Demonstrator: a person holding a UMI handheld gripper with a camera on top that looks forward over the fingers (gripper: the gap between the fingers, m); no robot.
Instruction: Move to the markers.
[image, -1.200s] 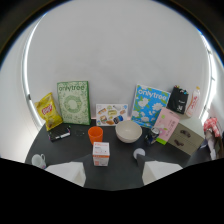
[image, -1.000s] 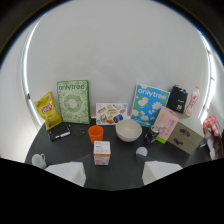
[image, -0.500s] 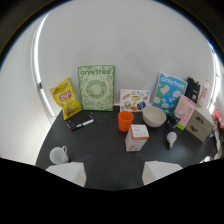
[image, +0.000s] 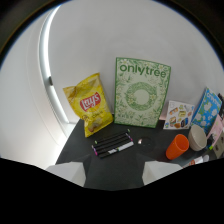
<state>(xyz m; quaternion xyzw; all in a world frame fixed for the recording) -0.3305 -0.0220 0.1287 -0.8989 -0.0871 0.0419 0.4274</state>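
Note:
Several dark markers (image: 113, 144) lie side by side on the black table (image: 115, 167), just ahead of my fingers and in front of the yellow Lay's chip bag (image: 91, 104). One marker has a white barrel. My gripper (image: 113, 172) is open, with its two pale fingertips (image: 67, 171) showing at the bottom and nothing between them. The markers sit a short way beyond the gap.
A green Onlytree box (image: 140, 94) stands behind the markers against the white wall. To the right are an orange cup (image: 177, 146), a pale bowl (image: 198, 137), a small picture card (image: 178, 115) and a blue box (image: 209, 111).
The view has swung left and moved closer. The markers and chip bag now lie straight ahead, much larger, while the cup, bowl and boxes have slid off to the right.

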